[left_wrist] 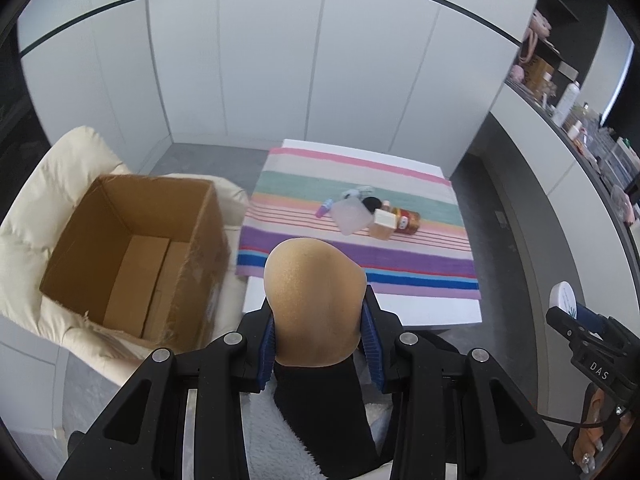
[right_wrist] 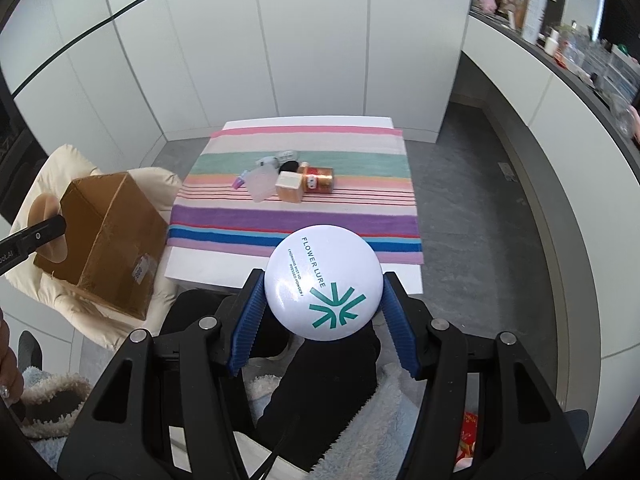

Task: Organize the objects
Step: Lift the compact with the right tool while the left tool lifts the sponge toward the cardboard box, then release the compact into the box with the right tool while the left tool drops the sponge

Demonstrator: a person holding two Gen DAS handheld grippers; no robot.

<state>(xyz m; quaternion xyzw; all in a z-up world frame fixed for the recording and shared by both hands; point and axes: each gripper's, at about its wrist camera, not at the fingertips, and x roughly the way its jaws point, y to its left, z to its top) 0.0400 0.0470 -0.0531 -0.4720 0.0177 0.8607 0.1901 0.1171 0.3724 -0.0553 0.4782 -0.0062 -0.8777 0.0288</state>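
My left gripper (left_wrist: 318,320) is shut on a tan, rounded makeup sponge (left_wrist: 314,300), held in the air in front of the table. My right gripper (right_wrist: 322,300) is shut on a round white powder compact (right_wrist: 322,282) printed "FLOWER LURE" with a green logo; it also shows in the left wrist view (left_wrist: 562,296). An open, empty cardboard box (left_wrist: 132,256) sits on a cream cushion to the left; it also shows in the right wrist view (right_wrist: 104,240). A small pile of cosmetics (left_wrist: 372,214) lies on the striped cloth (left_wrist: 420,264); it also shows in the right wrist view (right_wrist: 288,184).
The striped cloth covers a low white table (right_wrist: 280,276). A cream chair cushion (left_wrist: 52,184) holds the box. A curved white counter (left_wrist: 560,184) with bottles and clutter runs along the right. White cabinet panels stand behind. The person's legs and a fluffy robe (right_wrist: 360,420) are below the grippers.
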